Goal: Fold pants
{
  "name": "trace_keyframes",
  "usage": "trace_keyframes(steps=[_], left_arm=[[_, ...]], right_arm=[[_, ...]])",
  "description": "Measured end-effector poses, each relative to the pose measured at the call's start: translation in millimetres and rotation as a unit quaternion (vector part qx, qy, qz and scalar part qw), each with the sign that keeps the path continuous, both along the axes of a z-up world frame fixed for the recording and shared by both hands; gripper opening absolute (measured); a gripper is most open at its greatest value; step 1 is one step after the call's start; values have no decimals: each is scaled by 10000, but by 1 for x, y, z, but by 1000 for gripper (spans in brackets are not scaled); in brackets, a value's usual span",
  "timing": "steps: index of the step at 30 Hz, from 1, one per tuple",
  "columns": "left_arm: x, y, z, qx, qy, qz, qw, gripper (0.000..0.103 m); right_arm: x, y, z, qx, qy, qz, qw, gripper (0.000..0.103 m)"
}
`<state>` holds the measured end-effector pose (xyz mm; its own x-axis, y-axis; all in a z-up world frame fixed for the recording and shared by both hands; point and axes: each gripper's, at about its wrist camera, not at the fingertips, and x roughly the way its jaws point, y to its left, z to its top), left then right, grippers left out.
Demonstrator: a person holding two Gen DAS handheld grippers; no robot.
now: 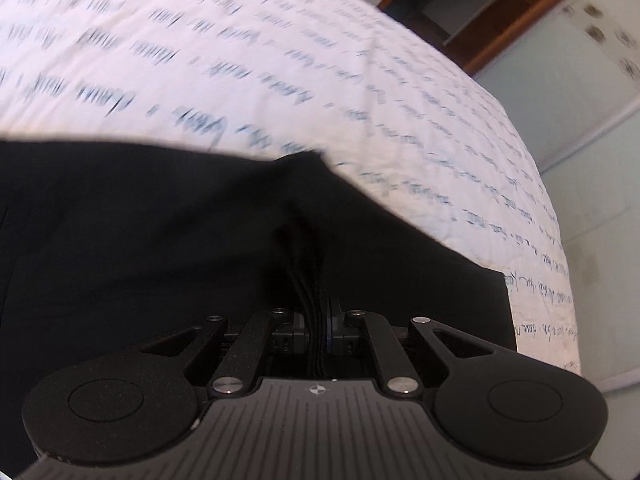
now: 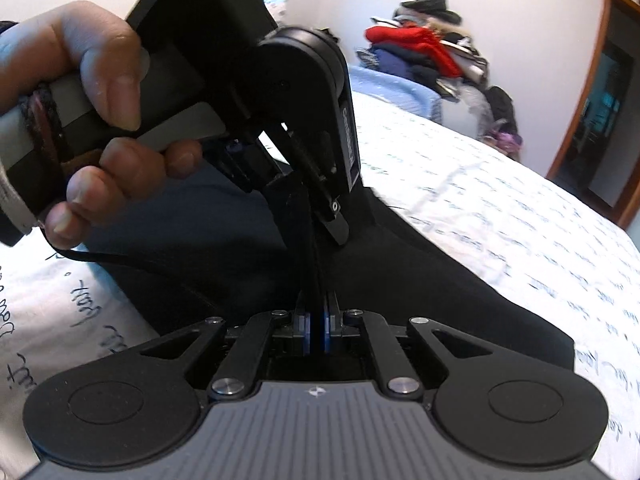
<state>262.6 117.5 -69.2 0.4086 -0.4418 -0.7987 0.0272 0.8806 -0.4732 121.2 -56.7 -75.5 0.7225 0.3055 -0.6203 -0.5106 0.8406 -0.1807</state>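
Black pants lie on the bed, over a white quilt printed with dark handwriting. Left wrist view: left tool is pinched tight on a bunched fold of the pants, cloth ridges squeezed between the pads, fabric rising from the grip to a peak. Quilt print is motion-blurred here, unreadable. Pants run off the left edge; their full shape is cut off. A square hem corner shows at the right, near the bed edge. Wardrobe doors stand beyond the bed.

Right wrist view: right tool is clamped narrow on a thin upright fold of the same pants, blue pads almost meeting. This view alone shows the left hand wrapped around the other gripper's handle, that gripper's fingers angled down into the fabric just ahead. Which part of the pants each tool holds is hard to tell. A clothes pile with a red garment sits at the far end of the bed, blurred. A wooden door frame stands at right.
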Motion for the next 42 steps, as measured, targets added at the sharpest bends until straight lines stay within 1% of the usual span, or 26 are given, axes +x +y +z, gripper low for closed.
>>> trace_keyframes(steps=[2,6,7,9,11,12,13,14,15,16,17,19,20,22,24,27,29,30,33,34,35,36,38,39,41,42], left_arm=[[-3,7,-2,-113,-20,22,9999,11],[-9,15,6,-137,-203,-1,9997,11],[-8,16,4,-122,-194,-14,9997,12],[-4,21,-6,-199,-55,-71,9998,23],[-1,35,-16,-685,82,17,9976,23],[-1,44,-19,-1024,186,104,9945,27],[-2,53,-19,-1261,248,171,9916,38],[-5,60,-15,-1376,187,225,9901,44],[-10,68,-10,-1390,69,305,9898,58],[-16,75,-2,-1368,-58,381,9899,65],[-22,82,6,-1314,-178,420,9903,65],[-36,94,22,-1197,-372,454,9911,65],[-45,100,31,-1153,-490,462,9910,65],[-62,103,53,-845,-820,453,9920,65],[-80,100,73,-624,-1183,473,9899,65],[-93,71,79,-668,-1456,297,9866,66],[-93,40,67,-751,-1471,81,9862,66],[-91,25,59,-751,-1430,26,9869,66],[-86,-13,31,-333,-1247,-147,9915,63],[-86,-17,20,-262,-1134,-188,9930,63],[-88,-20,10,-196,-994,-207,9946,63],[-90,-21,2,-148,-900,-180,9957,62],[-97,-16,-8,-188,-1001,-107,9947,62],[-98,-12,-10,-246,-1012,-89,9945,61],[-98,-6,-13,-348,-964,-47,9947,59],[-98,-3,-13,-384,-924,0,9950,58]], right_arm=[[-3,4,-2,-38,28,62,10000,5],[-10,25,-5,-111,39,93,9999,5],[-5,25,-5,-123,36,87,9999,6],[0,32,-8,-193,80,64,9998,6],[8,39,-15,-324,100,28,9994,6],[4,43,-15,-369,35,7,9993,6],[3,45,-15,-411,-7,0,9992,7],[-2,46,-15,-467,-39,-8,9989,8],[-4,47,-11,-551,-69,-17,9985,14],[-8,46,-10,-641,-90,-10,9979,24],[-10,42,-10,-724,-111,29,9973,32],[-24,24,-3,-629,-88,105,9979,64],[-29,10,3,-324,20,132,9994,70],[-32,-28,18,632,499,134,9967,72],[-34,-70,34,1778,1000,-13,9790,72],[-16,-121,45,3097,1202,-629,9411,72],[1,-138,44,3695,1386,-1011,9133,74],[17,-144,43,4001,1479,-1069,8981,77],[61,-158,29,4751,1906,-1358,8483,80],[75,-159,23,4891,2106,-1349,8356,81],[84,-159,15,4932,2302,-1331,8283,81],[96,-162,11,4876,2460,-1434,8253,81],[106,-160,-7,4570,2684,-1728,8302,81],[110,-156,-24,4377,2886,-1880,8305,80],[103,-163,-35,4645,2693,-1632,8277,81],[102,-164,-36,4655,2707,-1577,8277,80]])
